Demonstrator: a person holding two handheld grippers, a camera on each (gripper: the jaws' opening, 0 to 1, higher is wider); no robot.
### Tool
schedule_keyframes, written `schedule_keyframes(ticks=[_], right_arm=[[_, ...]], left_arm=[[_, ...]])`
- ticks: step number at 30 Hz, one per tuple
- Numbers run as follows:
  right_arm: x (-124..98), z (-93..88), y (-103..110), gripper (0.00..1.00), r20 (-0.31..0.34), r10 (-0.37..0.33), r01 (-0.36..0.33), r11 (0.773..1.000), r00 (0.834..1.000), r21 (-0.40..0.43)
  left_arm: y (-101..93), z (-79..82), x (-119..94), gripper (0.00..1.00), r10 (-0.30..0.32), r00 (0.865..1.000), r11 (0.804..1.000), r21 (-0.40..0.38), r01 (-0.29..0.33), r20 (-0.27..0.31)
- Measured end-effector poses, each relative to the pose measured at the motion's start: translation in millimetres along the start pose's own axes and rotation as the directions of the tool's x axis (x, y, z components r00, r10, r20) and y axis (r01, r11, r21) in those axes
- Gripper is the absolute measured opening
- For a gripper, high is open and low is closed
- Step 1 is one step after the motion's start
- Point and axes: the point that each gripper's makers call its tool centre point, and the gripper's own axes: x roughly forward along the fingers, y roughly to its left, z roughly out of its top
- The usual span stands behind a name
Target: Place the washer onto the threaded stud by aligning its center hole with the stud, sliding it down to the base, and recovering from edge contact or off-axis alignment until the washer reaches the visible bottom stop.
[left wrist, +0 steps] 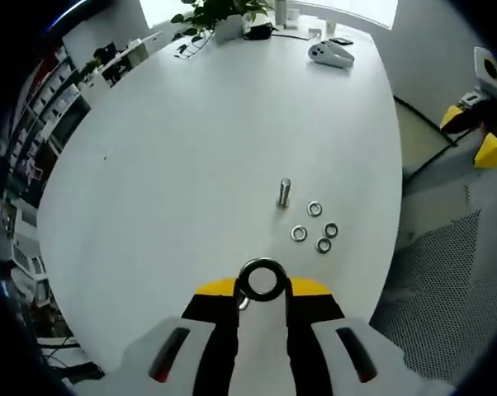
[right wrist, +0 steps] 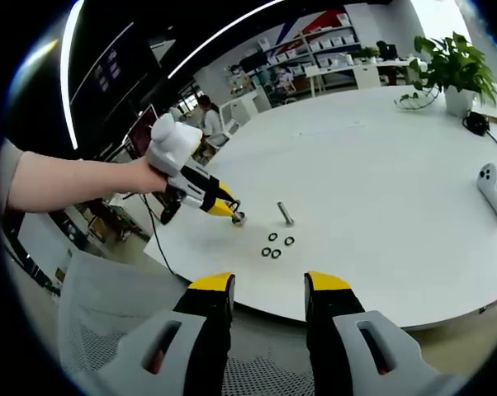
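My left gripper (left wrist: 262,289) is shut on a steel washer (left wrist: 262,263), held flat between its yellow tips, low over the white table (left wrist: 191,165). The threaded stud (left wrist: 284,192) stands upright ahead of it, a short way beyond the washer. Several loose washers (left wrist: 314,209) lie just right of the stud. In the right gripper view a hand holds the left gripper (right wrist: 232,214) with the washer (right wrist: 239,219) at its tip, left of the stud (right wrist: 286,214) and the loose washers (right wrist: 275,246). My right gripper (right wrist: 269,289) is open and holds nothing, back off the table's near edge.
A potted plant (left wrist: 220,12) and a white controller (left wrist: 331,54) sit at the table's far end. Two controllers (right wrist: 494,188) and a plant (right wrist: 455,66) show at the right. A grey mesh chair (right wrist: 108,313) stands below the right gripper. Shelves line the room.
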Motion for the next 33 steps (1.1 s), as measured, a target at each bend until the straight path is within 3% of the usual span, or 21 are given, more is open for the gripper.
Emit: schedule_keyframes(ticks=[11, 16, 33], right_arm=[[-0.2, -0.5, 0.6, 0.36, -0.003, 0.002, -0.002, 1.000, 1.000, -0.002], [-0.3, -0.7, 0.3, 0.36, -0.002, 0.001, -0.001, 1.000, 1.000, 0.001], [0.1, -0.3, -0.1, 0.36, -0.002, 0.001, -0.001, 1.000, 1.000, 0.002]], left_arm=[[15.4, -10.3, -6.1, 0.19, 0.022, 0.999, 1.000, 0.020, -0.022, -0.046], [25.6, -22.0, -1.8, 0.19, 0.034, 0.996, 0.999, 0.009, -0.033, -0.085], [29.4, -31.5, 12.6, 0.19, 0.031, 0.989, 0.999, 0.026, -0.028, -0.142]])
